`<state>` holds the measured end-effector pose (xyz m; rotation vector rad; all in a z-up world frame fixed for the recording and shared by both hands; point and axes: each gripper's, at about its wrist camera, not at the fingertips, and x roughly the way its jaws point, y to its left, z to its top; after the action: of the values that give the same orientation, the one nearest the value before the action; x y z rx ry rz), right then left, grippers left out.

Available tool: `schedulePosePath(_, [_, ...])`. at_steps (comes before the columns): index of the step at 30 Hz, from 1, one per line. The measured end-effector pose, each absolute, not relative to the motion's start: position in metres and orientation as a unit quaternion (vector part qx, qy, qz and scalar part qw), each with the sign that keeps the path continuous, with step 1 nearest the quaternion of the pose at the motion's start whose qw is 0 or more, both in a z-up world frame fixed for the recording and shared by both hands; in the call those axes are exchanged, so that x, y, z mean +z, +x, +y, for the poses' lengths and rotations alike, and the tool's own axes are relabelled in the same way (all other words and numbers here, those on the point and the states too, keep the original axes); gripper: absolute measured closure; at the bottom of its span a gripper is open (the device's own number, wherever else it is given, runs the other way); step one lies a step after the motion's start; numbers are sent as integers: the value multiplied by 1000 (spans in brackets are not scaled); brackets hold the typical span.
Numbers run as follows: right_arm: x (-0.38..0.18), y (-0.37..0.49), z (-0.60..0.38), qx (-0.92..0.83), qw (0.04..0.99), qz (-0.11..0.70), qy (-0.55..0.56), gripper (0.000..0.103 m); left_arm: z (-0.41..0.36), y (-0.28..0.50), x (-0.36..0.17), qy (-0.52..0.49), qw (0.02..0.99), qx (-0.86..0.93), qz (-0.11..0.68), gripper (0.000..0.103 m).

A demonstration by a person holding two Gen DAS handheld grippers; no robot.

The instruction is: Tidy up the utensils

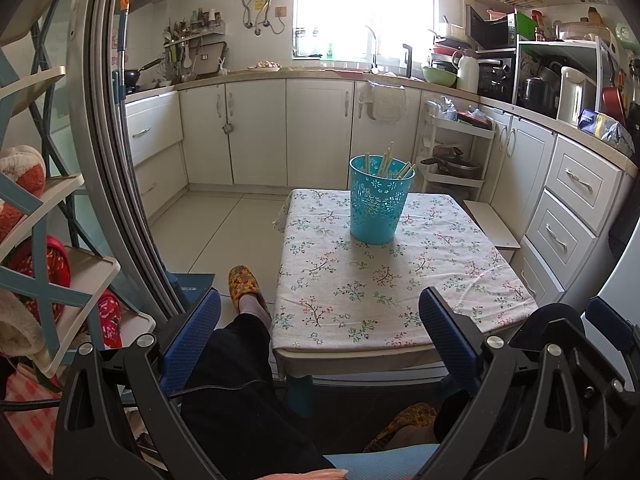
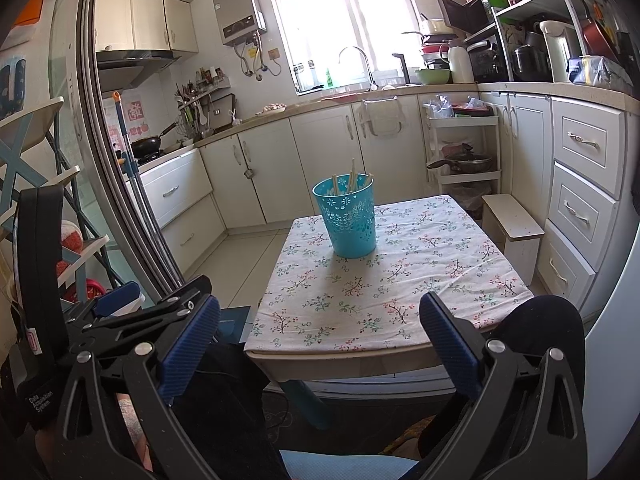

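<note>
Daylight blows out the window (image 1: pixel 362 4); edges bow fisheye-style, corners dark, far shelves perhaps slightly soft.

One teal holder (image 1: pixel 379 200) is sitting on one floral table (image 1: pixel 440 280), holding about six chopsticks (image 1: pixel 390 164), with one white stool (image 2: pixel 514 224) standing at 3 o'clock.

Black gripper frames, blue ribbed fingers (image 1: pixel 192 340), silver screws, black trousers, yellow patterned slipper (image 1: pixel 244 282)

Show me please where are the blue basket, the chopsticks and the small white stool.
blue basket (image 1: pixel 378 208), left wrist view, on its perforated front wall.
chopsticks (image 1: pixel 386 162), left wrist view, on the ends standing above the basket rim.
small white stool (image 2: pixel 514 222), right wrist view, on its flat top.
</note>
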<state>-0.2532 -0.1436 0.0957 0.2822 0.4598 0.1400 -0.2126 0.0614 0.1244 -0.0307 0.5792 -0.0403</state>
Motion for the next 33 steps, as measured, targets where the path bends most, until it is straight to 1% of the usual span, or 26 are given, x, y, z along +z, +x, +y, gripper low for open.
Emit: schedulePosePath(33, [99,-253,-157,72,963,225,133,7,53,-218,123,-11,959,-19,281,8])
